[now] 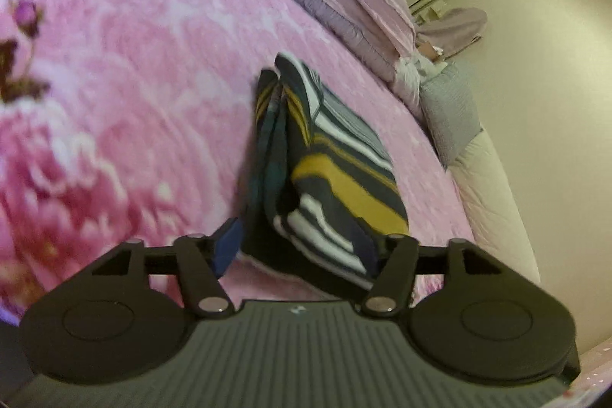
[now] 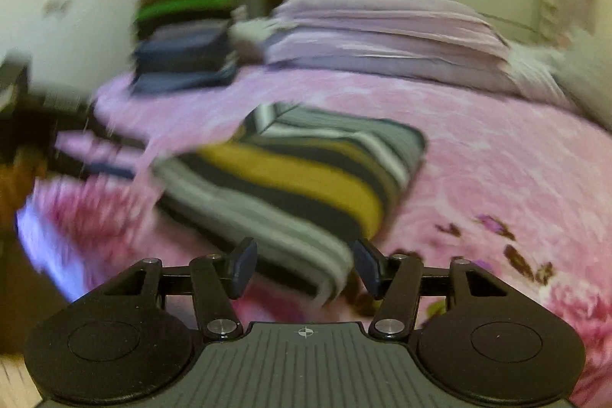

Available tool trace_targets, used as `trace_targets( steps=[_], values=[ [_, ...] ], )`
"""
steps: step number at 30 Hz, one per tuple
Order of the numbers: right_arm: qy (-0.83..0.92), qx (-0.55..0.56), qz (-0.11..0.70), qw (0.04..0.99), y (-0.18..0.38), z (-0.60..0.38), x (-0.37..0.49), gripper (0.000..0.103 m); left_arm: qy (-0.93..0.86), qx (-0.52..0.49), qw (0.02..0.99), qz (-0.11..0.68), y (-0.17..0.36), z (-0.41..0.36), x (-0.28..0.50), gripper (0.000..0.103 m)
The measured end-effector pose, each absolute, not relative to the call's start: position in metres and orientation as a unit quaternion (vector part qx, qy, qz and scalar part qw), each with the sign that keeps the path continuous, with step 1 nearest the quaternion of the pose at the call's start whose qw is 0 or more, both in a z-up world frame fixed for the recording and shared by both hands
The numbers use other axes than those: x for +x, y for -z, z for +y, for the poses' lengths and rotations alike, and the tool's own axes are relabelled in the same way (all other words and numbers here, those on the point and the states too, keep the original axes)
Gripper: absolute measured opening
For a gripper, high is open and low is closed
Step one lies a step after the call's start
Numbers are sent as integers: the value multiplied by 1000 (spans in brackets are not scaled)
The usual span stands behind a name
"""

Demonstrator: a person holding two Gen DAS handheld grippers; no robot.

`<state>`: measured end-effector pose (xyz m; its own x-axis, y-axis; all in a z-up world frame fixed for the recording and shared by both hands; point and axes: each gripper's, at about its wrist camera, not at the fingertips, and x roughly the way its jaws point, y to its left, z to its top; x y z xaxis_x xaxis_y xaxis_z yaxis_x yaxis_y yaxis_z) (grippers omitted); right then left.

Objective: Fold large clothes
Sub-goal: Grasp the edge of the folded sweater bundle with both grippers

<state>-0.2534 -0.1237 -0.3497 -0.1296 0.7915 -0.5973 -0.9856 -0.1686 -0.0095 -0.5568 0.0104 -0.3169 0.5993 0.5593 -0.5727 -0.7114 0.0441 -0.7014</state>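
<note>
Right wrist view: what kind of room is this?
Most likely a bedroom. A pink floral plush bedspread covers a bed, lilac folded bedding is heaped at its far end, and a stack of folded clothes sits beside that. A folded striped garment lies on the spread.

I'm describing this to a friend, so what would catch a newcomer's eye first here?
The folded striped garment, with its bold yellow band, lies in the middle of the pink floral bedspread. Behind it, a stack of folded clothes sits at the bed's far left, beside lilac bedding.
</note>
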Motion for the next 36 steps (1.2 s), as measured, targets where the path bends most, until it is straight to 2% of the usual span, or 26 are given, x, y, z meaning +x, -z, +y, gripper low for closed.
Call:
trace_targets(
  steps=[5,6,7,8,9,10,13,14,16,19,21,22,24,26,27,30,32,33,36],
  values=[
    [-705,-340,98,615,376,-113,-286,53,-432,-557,708,42,330,21,-544,58],
    [-698,-359,79,615,380,-109,-290,53,-436,-553,708,42,332,24,-541,51],
    [-694,-371,59,614,384,-106,-295,53,-441,-550,707,49,334,27,-537,28],
    [-690,-383,38,614,390,-101,-298,47,-444,-540,713,56,334,29,-534,15],
    [-687,-393,23,610,395,-98,-300,31,-459,-517,720,65,331,28,-531,11],
    [-683,-405,4,609,398,-95,-303,4,-472,-495,727,67,328,23,-530,10],
    [-681,-382,-40,623,393,-104,-300,3,-493,-430,754,60,321,2,-532,11],
    [-675,-385,-57,627,394,-107,-300,3,-493,-428,754,75,328,0,-530,12],
    [-671,-421,-42,608,411,-104,-300,3,-496,-442,739,109,349,1,-521,12],
    [-669,-433,14,604,430,-91,-295,6,-511,-441,730,107,355,-1,-514,15],
    [-679,-413,45,606,418,-89,-293,18,-515,-435,729,120,343,-1,-511,18],
    [-683,-412,63,600,411,-88,-291,28,-517,-434,726,130,335,-1,-510,18],
    [-690,-388,94,604,395,-89,-282,35,-526,-427,725,124,320,-8,-514,20],
    [-702,-324,142,619,378,-97,-262,36,-527,-429,725,114,309,-16,-517,20],
    [-706,-282,179,625,373,-99,-250,36,-519,-437,727,107,306,-22,-520,23],
    [-687,-117,354,624,375,-92,-199,41,-487,-491,718,77,319,-25,-518,43],
    [-645,-14,459,610,392,-86,-170,51,-481,-536,692,46,336,-22,-518,49],
    [-635,18,486,601,400,-83,-160,53,-475,-560,678,27,346,-20,-518,55],
    [-620,63,524,580,416,-71,-148,55,-464,-613,639,-14,374,-10,-515,56]
  ],
)
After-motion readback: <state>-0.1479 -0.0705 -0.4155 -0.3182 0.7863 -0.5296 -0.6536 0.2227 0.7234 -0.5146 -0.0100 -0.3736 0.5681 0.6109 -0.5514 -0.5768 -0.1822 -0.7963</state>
